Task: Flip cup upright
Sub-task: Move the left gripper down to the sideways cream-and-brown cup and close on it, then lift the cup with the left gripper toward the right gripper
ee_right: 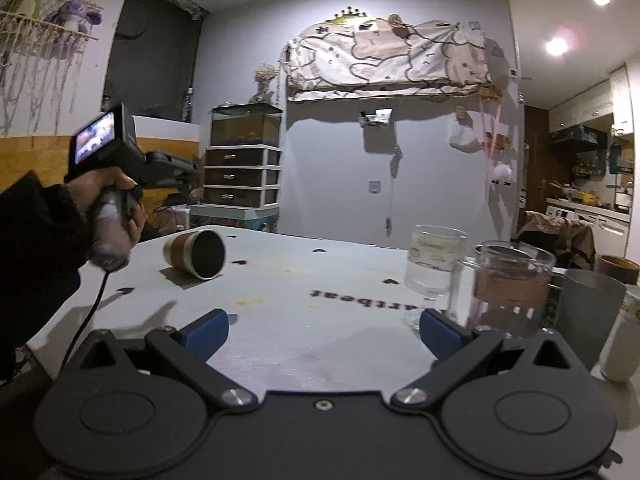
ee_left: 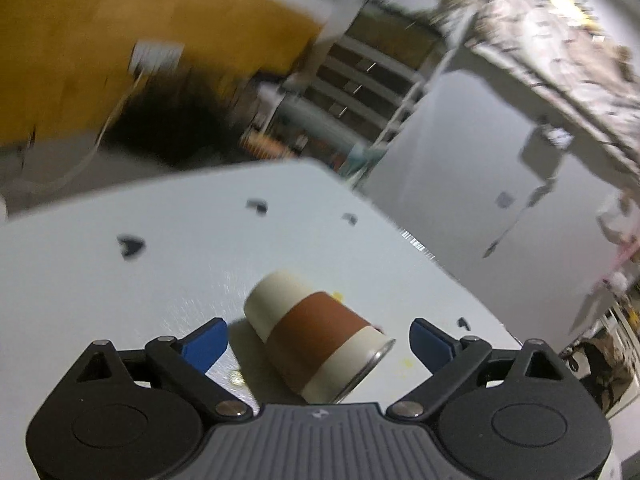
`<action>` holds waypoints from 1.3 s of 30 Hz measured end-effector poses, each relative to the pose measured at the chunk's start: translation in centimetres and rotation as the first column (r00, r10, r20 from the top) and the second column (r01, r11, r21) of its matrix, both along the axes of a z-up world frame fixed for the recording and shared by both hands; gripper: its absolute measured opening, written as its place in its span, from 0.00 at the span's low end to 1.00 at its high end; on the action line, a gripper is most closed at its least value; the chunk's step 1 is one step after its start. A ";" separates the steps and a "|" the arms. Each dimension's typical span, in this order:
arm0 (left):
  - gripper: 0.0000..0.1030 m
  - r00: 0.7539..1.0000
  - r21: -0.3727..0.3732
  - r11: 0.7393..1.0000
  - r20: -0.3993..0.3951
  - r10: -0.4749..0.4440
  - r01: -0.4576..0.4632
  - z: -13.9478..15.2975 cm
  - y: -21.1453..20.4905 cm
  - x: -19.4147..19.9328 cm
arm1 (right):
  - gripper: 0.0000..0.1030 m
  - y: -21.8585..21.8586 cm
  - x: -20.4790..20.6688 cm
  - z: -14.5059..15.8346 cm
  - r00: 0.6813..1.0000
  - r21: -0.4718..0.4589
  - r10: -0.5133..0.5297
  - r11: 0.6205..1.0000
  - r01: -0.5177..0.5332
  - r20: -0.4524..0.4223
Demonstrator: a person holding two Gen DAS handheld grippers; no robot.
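Observation:
A cream cup with a brown band lies on its side on the white table, metal rim toward the lower right. My left gripper is open, blue fingers either side of the cup, not touching it. In the right wrist view the same cup lies at the table's far left, dark mouth facing the camera, with the hand-held left gripper's body above and left of it. My right gripper is open and empty over the table's near side.
A stemmed glass, a glass mug with a brown band, a grey metal cup and a white item stand at the right. Small dark heart marks dot the table. The table's right edge is close to the cup.

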State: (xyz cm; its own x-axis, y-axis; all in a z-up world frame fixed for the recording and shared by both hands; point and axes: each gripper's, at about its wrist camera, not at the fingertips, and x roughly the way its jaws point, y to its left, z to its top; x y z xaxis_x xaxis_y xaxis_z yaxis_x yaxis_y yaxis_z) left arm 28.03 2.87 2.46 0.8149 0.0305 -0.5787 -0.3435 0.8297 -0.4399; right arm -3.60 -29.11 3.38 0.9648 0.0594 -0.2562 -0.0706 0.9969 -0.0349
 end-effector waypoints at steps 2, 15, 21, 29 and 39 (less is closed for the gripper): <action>0.94 0.999 -0.042 0.999 -0.039 0.026 -0.028 -0.6 0.2 1.8 | 1.00 -0.6 0.1 0.0 1.000 0.006 -0.019 1.000 0.019 -0.001; 0.92 0.969 -0.180 0.972 -0.224 0.107 -0.149 -3.9 0.1 6.1 | 1.00 -2.2 1.9 -0.8 0.997 0.016 -0.063 0.998 0.064 -0.044; 0.82 0.981 -0.206 0.978 -0.191 -0.017 -0.023 -3.9 0.1 4.7 | 1.00 -2.4 1.9 -0.8 0.997 0.025 -0.068 0.997 0.069 -0.044; 0.81 0.937 -0.189 0.944 -0.173 -0.304 0.272 -3.9 -2.4 -1.4 | 1.00 -2.9 1.2 -0.2 0.997 0.052 -0.078 0.996 0.079 -0.018; 0.81 0.707 -0.166 0.731 -0.186 -0.682 0.662 -4.1 -9.1 -11.9 | 1.00 -3.9 -0.4 0.7 0.992 0.089 -0.125 0.988 0.124 0.004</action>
